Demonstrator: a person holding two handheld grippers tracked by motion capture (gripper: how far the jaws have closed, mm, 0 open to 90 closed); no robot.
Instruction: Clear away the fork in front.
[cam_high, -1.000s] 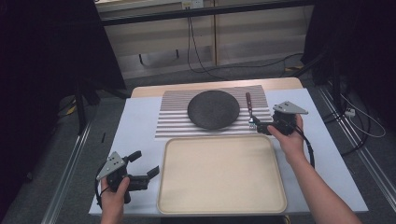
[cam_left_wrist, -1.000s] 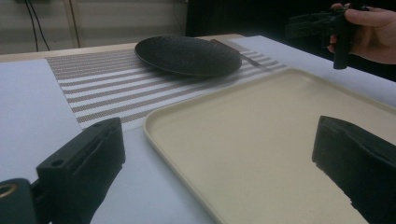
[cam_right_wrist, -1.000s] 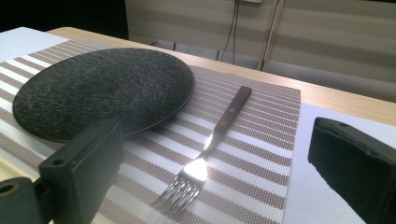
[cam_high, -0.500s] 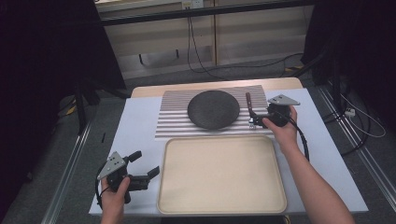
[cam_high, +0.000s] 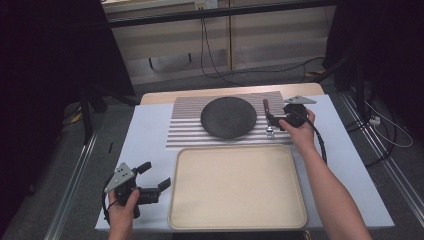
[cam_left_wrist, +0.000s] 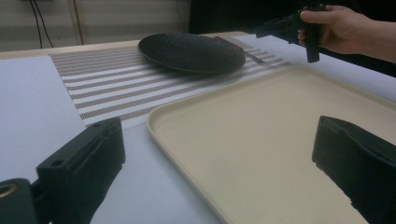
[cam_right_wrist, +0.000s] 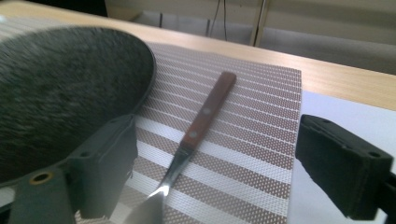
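Note:
A fork (cam_high: 267, 114) with a brown wooden handle lies on the striped placemat (cam_high: 185, 131), just right of a round black plate (cam_high: 228, 116). My right gripper (cam_high: 273, 121) is down at the fork, open. In the right gripper view its jaws stand on either side of the fork (cam_right_wrist: 201, 122), apart from it, with the plate (cam_right_wrist: 56, 93) at the left. My left gripper (cam_high: 155, 176) is open and holds nothing, near the table's front left, beside the beige tray (cam_high: 237, 220). In the left gripper view the left gripper (cam_left_wrist: 219, 179) faces the tray (cam_left_wrist: 261, 135) and the plate (cam_left_wrist: 191, 51).
The tray takes up the front middle of the white tabletop (cam_high: 150, 135). The wooden table edge (cam_high: 225, 92) runs behind the placemat. Cables lie on the floor beyond. The person's other hand and its gripper (cam_left_wrist: 292, 23) appear far off in the left gripper view.
The right gripper has moved a little farther away and left, closing in over the fork. The left gripper has stayed where it was.

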